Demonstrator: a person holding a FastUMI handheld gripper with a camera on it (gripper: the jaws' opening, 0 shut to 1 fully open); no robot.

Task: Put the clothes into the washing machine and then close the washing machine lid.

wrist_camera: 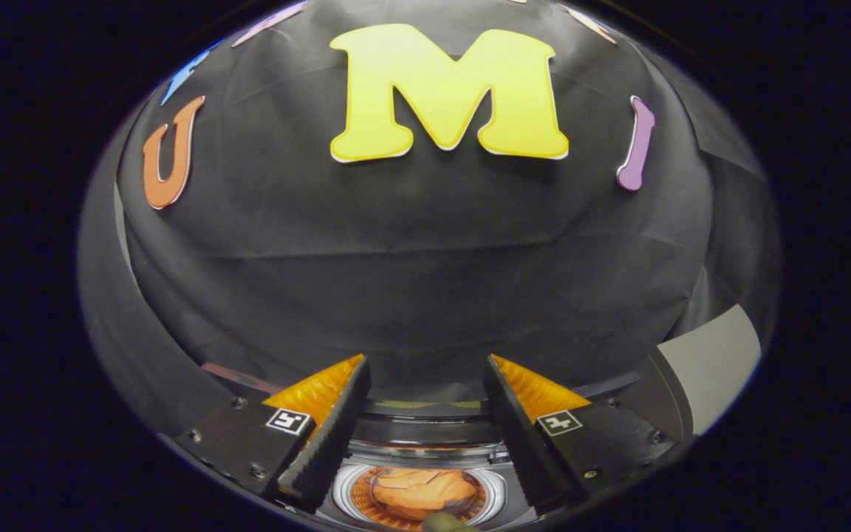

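Now | hand-held gripper (425, 414) wide, empty | clothes (422, 491) lie crosswise inside washing machine (425, 436)

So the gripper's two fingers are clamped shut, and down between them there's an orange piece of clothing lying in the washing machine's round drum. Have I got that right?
Not quite: the gripper is open, its fingers standing well apart with nothing between their tips. The rest holds: the gripper view shows the orange piece of clothing lying in the washing machine's round drum, seen low between the fingers.
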